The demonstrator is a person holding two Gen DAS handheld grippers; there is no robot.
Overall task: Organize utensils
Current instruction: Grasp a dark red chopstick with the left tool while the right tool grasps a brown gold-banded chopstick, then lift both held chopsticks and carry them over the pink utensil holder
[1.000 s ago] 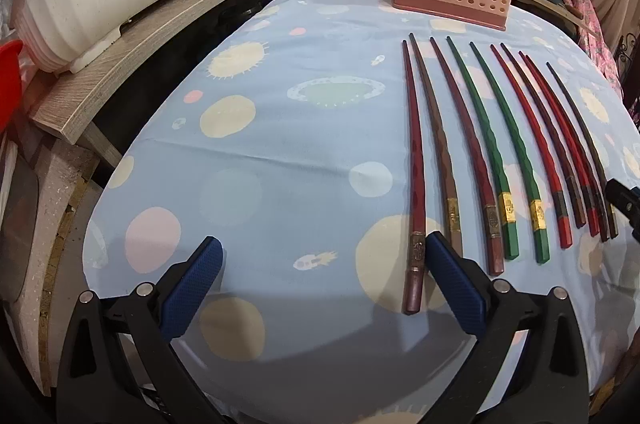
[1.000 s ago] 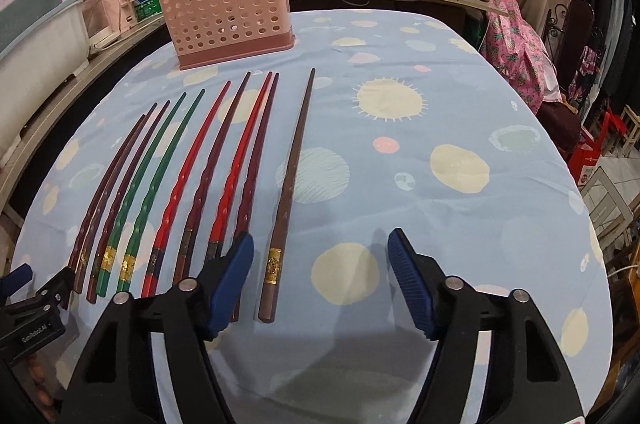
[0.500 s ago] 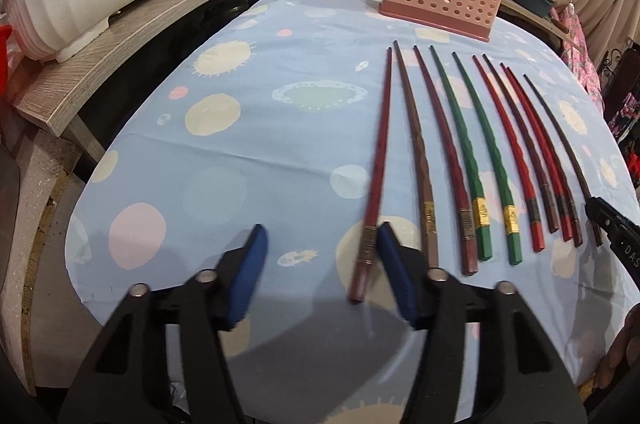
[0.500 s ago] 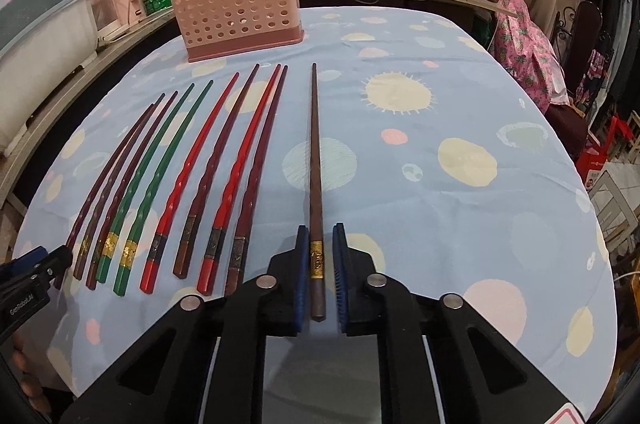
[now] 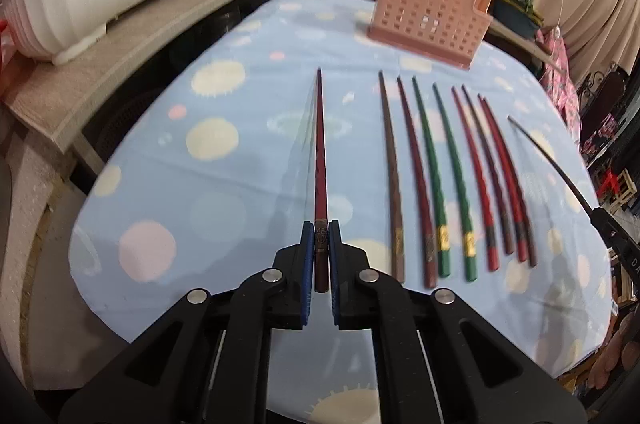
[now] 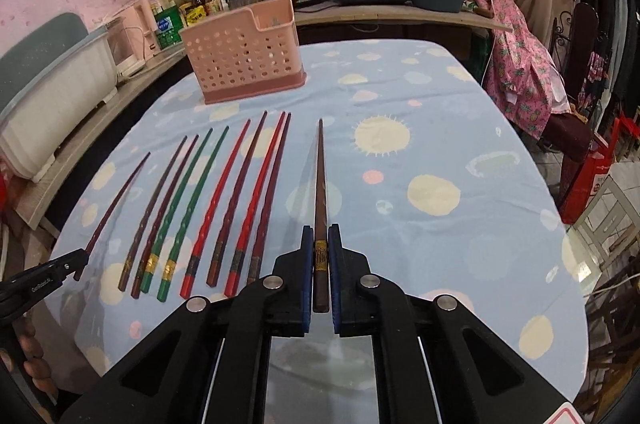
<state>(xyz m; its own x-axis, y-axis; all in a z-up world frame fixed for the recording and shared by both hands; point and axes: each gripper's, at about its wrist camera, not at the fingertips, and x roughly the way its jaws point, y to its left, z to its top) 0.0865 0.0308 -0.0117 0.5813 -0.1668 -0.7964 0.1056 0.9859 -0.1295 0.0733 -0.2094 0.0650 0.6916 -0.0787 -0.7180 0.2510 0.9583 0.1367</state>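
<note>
**Both grippers just grabbed a chopstick each, row on the table down to eight**

The dark red chopstick (image 5: 320,160) is now pinched in the left gripper (image 5: 320,256), jaws closed on its thick end right at the metal band. A second ago that gripper was wide open with the stick lying at the left end of the row; half a second ago it was only partly closed. Same story on the other side: the brown chopstick (image 6: 321,192) sits clamped in the right gripper (image 6: 321,264), held at its gold band, and that grip was already shut half a second back.

Both sticks look lifted off the blue spotted tablecloth (image 5: 224,208) now, with a faint shadow beside each. My read: the pick-up step is done and the carry to the pink perforated holder (image 6: 244,64) comes next.

Orientation: each held stick runs straight out along the fingers, long axis on the 6-to-12 line, thin tip at 12, butt end at 6. From the left wrist the holder sits around 1 o'clock, from the right wrist around 11.

The remaining chopsticks (image 5: 444,180) lie side by side at about 3 o'clock of the red one, tips also pointing away toward the holder. Pots and bottles line the counter behind it.
</note>
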